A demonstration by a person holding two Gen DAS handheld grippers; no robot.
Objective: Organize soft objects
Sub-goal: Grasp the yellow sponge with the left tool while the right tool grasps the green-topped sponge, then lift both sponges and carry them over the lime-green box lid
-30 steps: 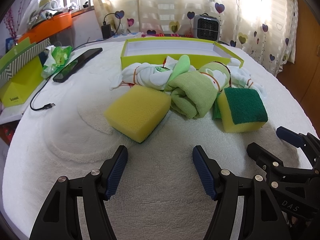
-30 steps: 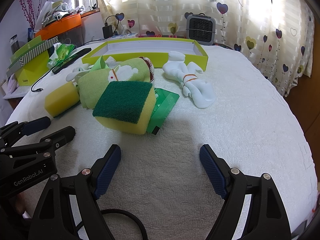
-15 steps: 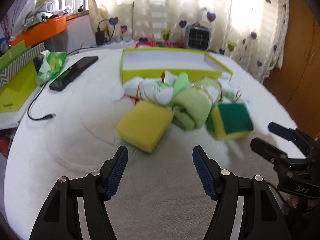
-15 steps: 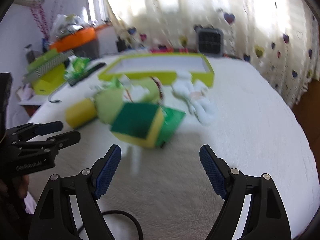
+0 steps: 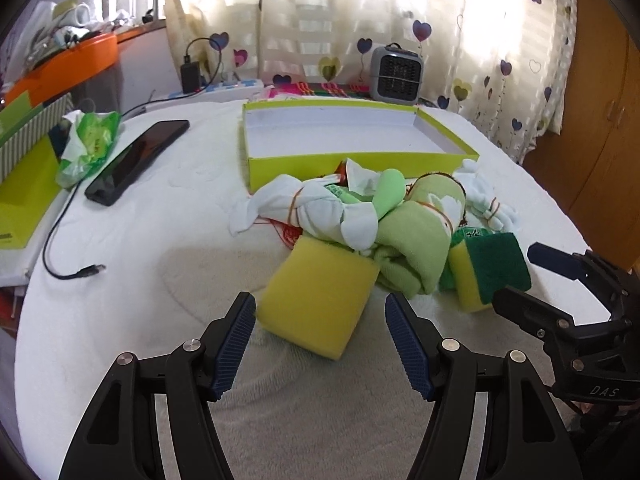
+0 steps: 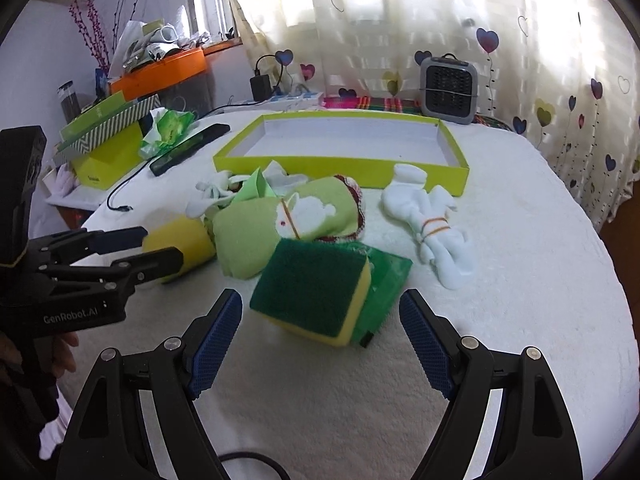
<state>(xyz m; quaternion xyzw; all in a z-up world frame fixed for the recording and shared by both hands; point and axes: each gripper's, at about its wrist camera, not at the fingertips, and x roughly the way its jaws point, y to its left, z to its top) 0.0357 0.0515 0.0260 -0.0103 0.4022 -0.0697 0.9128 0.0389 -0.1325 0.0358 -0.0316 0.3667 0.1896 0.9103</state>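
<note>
A heap of soft things lies on the white towel-covered table before an empty lime-green box (image 5: 352,136) (image 6: 344,140). A plain yellow sponge (image 5: 316,296) (image 6: 180,246) sits just ahead of my open left gripper (image 5: 320,344), partly between its fingertips. A yellow sponge with a green scouring face (image 6: 312,296) (image 5: 492,276) lies just ahead of my open right gripper (image 6: 320,340). Behind them are a rolled green towel (image 5: 416,240) (image 6: 280,224) and white sock bundles bound with rubber bands (image 5: 312,208) (image 6: 432,228). Nothing is held.
A black phone (image 5: 136,160) and a loose cable (image 5: 64,248) lie at the left. A small grey heater (image 6: 448,88) stands behind the box. Lime boxes (image 6: 108,140) and an orange tray (image 6: 160,72) crowd the left side. Bare towel stretches to the right (image 6: 540,280).
Both grippers moved forward toward the heap. The yellow sponge now sits close between the left fingertips, the green-faced sponge close before the right ones. Both stayed open.
</note>
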